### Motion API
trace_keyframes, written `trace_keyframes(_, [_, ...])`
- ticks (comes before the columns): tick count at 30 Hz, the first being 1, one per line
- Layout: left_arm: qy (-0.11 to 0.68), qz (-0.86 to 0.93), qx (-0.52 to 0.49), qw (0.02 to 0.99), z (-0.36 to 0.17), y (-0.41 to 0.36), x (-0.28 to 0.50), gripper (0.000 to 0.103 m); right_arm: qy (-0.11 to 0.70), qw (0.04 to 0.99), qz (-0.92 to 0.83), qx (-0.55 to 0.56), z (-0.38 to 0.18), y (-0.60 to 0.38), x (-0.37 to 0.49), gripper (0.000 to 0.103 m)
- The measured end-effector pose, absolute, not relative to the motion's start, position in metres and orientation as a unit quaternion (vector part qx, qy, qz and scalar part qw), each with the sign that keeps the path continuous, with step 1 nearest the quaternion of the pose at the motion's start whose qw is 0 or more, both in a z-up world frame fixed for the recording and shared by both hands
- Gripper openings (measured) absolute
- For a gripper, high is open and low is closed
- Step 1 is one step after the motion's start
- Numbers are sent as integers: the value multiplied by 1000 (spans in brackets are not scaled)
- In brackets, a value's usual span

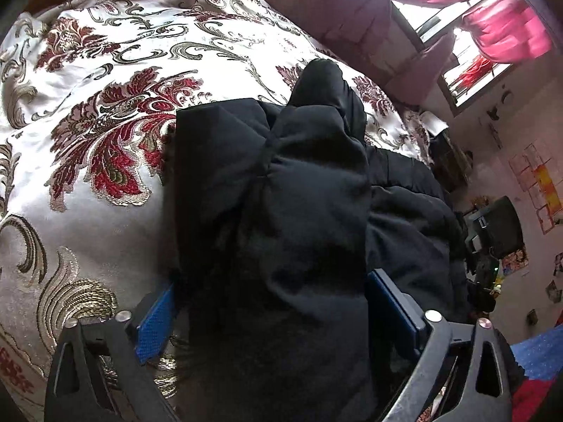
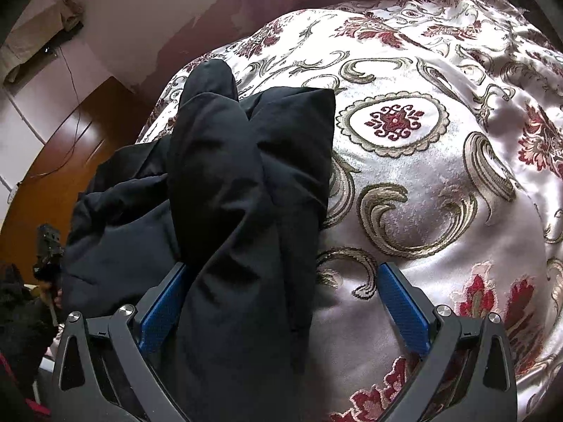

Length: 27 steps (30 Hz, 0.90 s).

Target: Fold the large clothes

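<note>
My left claw point(image 1: 271, 316) is wide, with the black coat point(image 1: 274, 193) bunched between its blue pads in the middle of the frame. My right claw point(image 2: 285, 302) is wide too, one pad away from the cloth. The coat lies on the flowery bed cover point(image 2: 440, 183). If I lift now, the puffy coat may slide out and unfold.

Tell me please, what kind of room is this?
Most likely a bedroom in a home. A large floral bedspread covers what seems to be a bed, red curtains hang at a window, and a wooden wardrobe stands by the wall.
</note>
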State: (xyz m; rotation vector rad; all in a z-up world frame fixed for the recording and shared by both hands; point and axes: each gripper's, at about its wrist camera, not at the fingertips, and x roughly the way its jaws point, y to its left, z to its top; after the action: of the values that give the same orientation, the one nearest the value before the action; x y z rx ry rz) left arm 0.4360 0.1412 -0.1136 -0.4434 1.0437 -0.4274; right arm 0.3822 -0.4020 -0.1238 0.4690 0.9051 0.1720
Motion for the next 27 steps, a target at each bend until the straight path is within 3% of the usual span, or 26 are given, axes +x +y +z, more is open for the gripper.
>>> trace_keyframes(3, [493,-186,-198,827,-110,135,433,86,439,865,82,228,-124,-398,378,102])
trace_keyframes(6, [494,-172,-199,828,-106,133,429,72,440,865,79,226,-121,-392,371,92])
trace_keyframes(9, [497,-158,-212,826,-100,132,427,60,439,863,78,237,-117,-391,360,76])
trace_keyframes(13, [491,-146,-201,835,-86,126,419,40,437,855,94,265,-111,-385,350,40])
trace_keyframes(19, [471,-138,-176,853,-60,118,403,23,427,852,87,290,-98,-378,340,19])
trace_keyframes(27, [417,-146,-121,889,6,113,378,17,381,879,125,259,-33,-341,328,13])
